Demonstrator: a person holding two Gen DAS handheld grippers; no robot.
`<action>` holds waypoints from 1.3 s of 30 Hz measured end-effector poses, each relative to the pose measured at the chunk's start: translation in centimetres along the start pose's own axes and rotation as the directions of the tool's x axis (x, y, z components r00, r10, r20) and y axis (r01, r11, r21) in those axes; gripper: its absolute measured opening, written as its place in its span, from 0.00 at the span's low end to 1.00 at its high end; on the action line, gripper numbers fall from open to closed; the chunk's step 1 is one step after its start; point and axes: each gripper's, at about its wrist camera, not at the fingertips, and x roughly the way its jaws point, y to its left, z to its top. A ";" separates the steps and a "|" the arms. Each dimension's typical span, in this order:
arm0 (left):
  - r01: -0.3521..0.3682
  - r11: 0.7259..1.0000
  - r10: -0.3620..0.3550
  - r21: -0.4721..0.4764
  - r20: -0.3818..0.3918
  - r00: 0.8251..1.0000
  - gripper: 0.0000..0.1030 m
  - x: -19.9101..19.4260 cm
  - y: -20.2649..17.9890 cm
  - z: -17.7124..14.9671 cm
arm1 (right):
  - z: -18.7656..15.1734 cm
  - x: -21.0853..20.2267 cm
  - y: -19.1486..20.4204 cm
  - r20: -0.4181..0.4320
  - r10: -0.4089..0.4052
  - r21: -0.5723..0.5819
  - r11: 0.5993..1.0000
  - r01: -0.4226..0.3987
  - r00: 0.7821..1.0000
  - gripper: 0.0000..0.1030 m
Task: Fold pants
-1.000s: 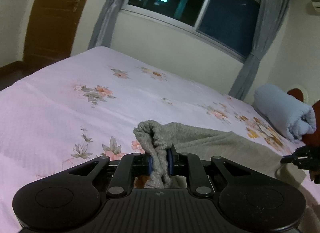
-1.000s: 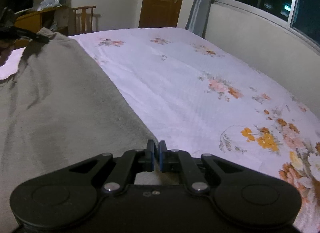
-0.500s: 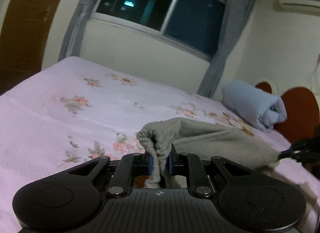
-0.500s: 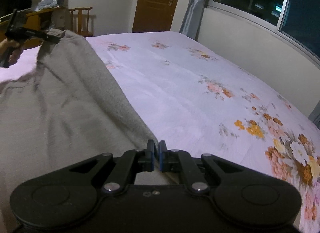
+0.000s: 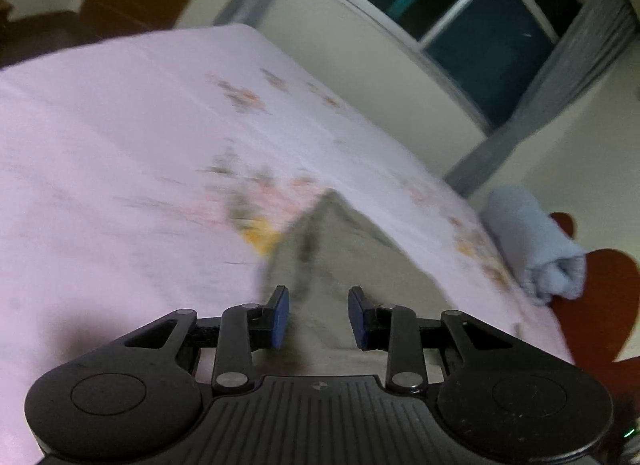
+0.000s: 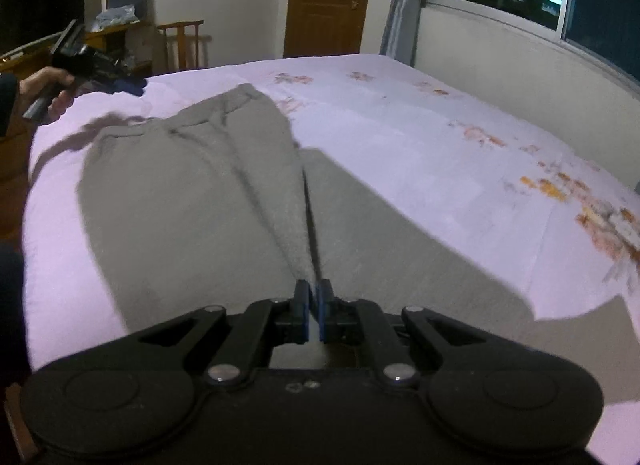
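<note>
Grey pants (image 6: pixel 192 193) lie spread on the pink floral bed sheet (image 6: pixel 440 137), waistband at the far end. My right gripper (image 6: pixel 314 315) is shut on the near edge of the pants, and the cloth rises in a ridge from the jaws. My left gripper (image 5: pixel 318 315) is open and empty above the pants (image 5: pixel 340 265); the left wrist view is blurred. In the right wrist view the left gripper (image 6: pixel 132 85) is held in a hand beyond the waistband, clear of the cloth.
A rolled light-blue blanket (image 5: pixel 532 241) lies by the red headboard (image 5: pixel 600 297). A window wall with grey curtains (image 5: pixel 560 77) runs along the bed's far side. A wooden chair (image 6: pixel 182 43), a desk and a brown door (image 6: pixel 328 1) stand beyond the bed.
My left gripper has opened and let go of the waistband, which has dropped onto the bed. The left gripper has swung away. My right gripper stays shut on the pants.
</note>
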 end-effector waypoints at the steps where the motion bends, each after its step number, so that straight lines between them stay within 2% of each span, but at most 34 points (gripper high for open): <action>1: 0.026 0.999 -0.026 -0.022 -0.013 1.000 0.31 0.8 -1.3 0.5 | -0.2 -0.1 0.3 0.000 0.002 -0.003 1.000 -0.002 1.000 0.00; 3: 0.038 0.998 -0.040 -0.055 -0.039 0.998 0.31 3.2 -3.2 1.8 | -0.6 -0.6 0.7 0.002 0.017 0.000 1.000 -0.017 1.000 0.00; 4: 0.032 0.997 -0.037 -0.066 -0.078 0.996 0.31 4.8 -4.2 2.3 | -0.8 -0.7 1.0 0.003 0.019 0.004 1.000 -0.019 1.000 0.00; 5: -0.004 0.998 -0.003 -0.060 -0.109 0.994 0.31 6.5 -5.1 2.7 | -0.8 -0.8 1.0 0.001 0.017 0.001 1.000 -0.017 1.000 0.00; 7: -0.114 0.993 0.115 0.016 -0.087 0.989 0.31 9.1 -6.5 3.6 | -1.0 -0.9 0.8 0.009 0.008 0.002 1.000 -0.008 1.000 0.00; 10: -0.164 0.985 0.167 0.051 -0.043 0.985 0.31 11.2 -6.3 5.0 | -0.6 -1.2 -0.2 0.027 -0.011 0.033 0.999 0.010 1.000 0.00; 13: -0.179 0.984 0.178 -0.004 -0.098 0.979 0.31 12.7 -4.1 5.9 | 0.2 -1.7 -1.4 0.067 -0.035 0.045 0.998 0.032 0.997 0.00; 14: -0.179 0.984 0.176 -0.015 -0.118 0.977 0.31 13.1 -3.4 6.0 | 0.5 -1.7 -1.7 0.072 -0.038 0.034 0.999 0.036 0.997 0.06; 15: -0.173 0.984 0.168 -0.028 -0.136 0.976 0.31 13.7 -2.8 6.3 | 0.7 -1.6 -1.8 0.077 -0.036 0.024 0.999 0.034 0.996 0.10; 19: -0.119 0.989 0.107 -0.089 -0.121 0.987 0.31 15.1 -1.3 6.6 | 0.5 0.0 -2.0 0.053 -0.008 0.036 0.999 0.006 0.999 0.11; 24: -0.097 0.992 0.086 -0.082 -0.124 0.989 0.31 17.1 -0.2 6.6 | -0.2 0.8 -0.8 0.043 0.018 0.031 0.999 -0.020 0.999 0.09; 25: -0.081 0.993 0.072 -0.080 -0.116 0.991 0.25 17.3 -0.2 6.5 | -0.2 1.0 -0.6 0.038 0.018 0.032 0.999 -0.019 0.999 0.10; 26: -0.076 0.995 0.067 -0.068 -0.118 0.991 0.12 17.3 -0.4 6.3 | -0.2 1.3 -0.5 0.026 0.015 0.034 0.999 -0.016 1.000 0.10; 27: -0.076 0.996 0.071 -0.038 -0.124 0.990 0.03 17.5 -0.7 6.2 | -0.3 1.5 -0.5 0.018 0.016 0.037 0.999 -0.017 1.000 0.10; 28: -0.070 0.997 0.068 -0.012 -0.120 0.990 0.03 17.2 -1.2 6.0 | -0.3 1.7 -0.5 0.014 0.014 0.043 0.999 -0.015 1.000 0.10; 31: -0.021 0.999 0.023 0.025 -0.090 0.996 0.02 15.7 -2.2 5.9 | 0.0 2.2 -0.4 0.002 0.001 0.043 0.999 -0.001 1.000 0.10; 36: 0.052 0.998 -0.052 0.024 -0.002 0.999 0.02 10.9 -2.9 6.2 | 0.1 2.1 0.0 -0.002 -0.005 0.048 0.999 0.005 1.000 0.11; 39: 0.090 0.995 -0.091 0.044 0.039 0.995 0.02 7.5 -2.5 5.9 | -0.1 1.8 0.4 -0.012 -0.016 0.029 0.999 0.017 1.000 0.18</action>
